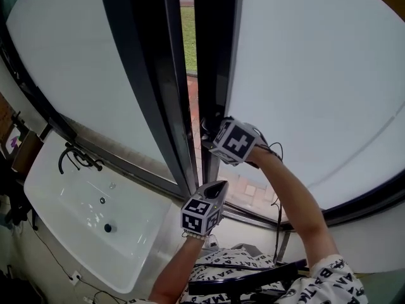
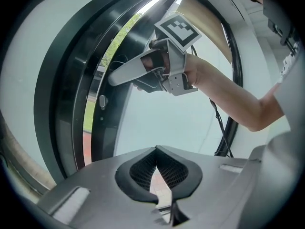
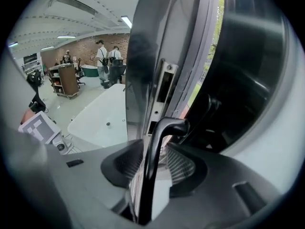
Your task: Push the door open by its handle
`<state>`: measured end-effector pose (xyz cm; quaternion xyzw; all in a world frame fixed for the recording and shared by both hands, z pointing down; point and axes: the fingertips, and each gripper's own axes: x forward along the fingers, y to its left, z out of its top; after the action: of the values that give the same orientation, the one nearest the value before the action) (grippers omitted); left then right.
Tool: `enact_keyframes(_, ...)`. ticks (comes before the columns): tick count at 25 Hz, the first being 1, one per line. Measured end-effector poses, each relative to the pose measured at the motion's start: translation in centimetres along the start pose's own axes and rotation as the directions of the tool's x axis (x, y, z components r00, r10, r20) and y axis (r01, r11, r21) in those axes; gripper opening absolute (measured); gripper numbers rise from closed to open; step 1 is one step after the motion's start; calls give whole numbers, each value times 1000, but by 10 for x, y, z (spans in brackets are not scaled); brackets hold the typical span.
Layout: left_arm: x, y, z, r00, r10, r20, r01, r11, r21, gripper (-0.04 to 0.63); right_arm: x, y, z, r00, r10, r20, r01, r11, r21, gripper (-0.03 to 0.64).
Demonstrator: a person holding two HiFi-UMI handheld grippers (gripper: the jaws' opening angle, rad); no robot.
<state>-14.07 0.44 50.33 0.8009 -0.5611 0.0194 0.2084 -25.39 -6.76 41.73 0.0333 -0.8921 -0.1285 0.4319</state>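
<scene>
Two frosted glass door leaves in dark metal frames, left (image 1: 69, 62) and right (image 1: 304, 75), stand with one narrow gap between them. Two grippers are present. The right gripper (image 3: 158, 151) is at that gap. Its jaws stand part-way apart astride the one black lever handle (image 3: 151, 175), which runs lengthwise along them, and clearance shows at the right pad. The left gripper (image 2: 156, 149) sits nearer, clear of the handle, its jaws together on nothing.

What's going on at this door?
A person works two handheld grippers at a dark-framed glass door, which stands slightly ajar. The right gripper has the black lever handle between its jaws, with thin gaps showing, so not clamped. The left gripper, shut and empty, hangs lower down.
</scene>
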Motion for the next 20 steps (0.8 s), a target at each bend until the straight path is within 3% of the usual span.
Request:
enact_keyframes(3, 11, 7, 8, 1000, -12, -7, 12, 1000, -6, -12, 7, 2, 5, 999, 38, -12, -38, 999, -1, 144)
enact_keyframes(5, 15, 10, 13, 1000, -22, -5, 22, 1000, -4, -12, 10, 2, 5, 999, 14, -29, -15, 999, -35, 5)
enact_keyframes(9, 23, 14, 16, 999, -38, -7, 38, 999, -10, -12, 8, -10, 2, 997, -57, -49, 53, 995, -87, 0)
enact_keyframes(20, 48, 8, 3, 998, -63, -27, 63, 998, -23, -14, 19, -42, -16, 1000, -11, -24, 12, 999, 35, 2)
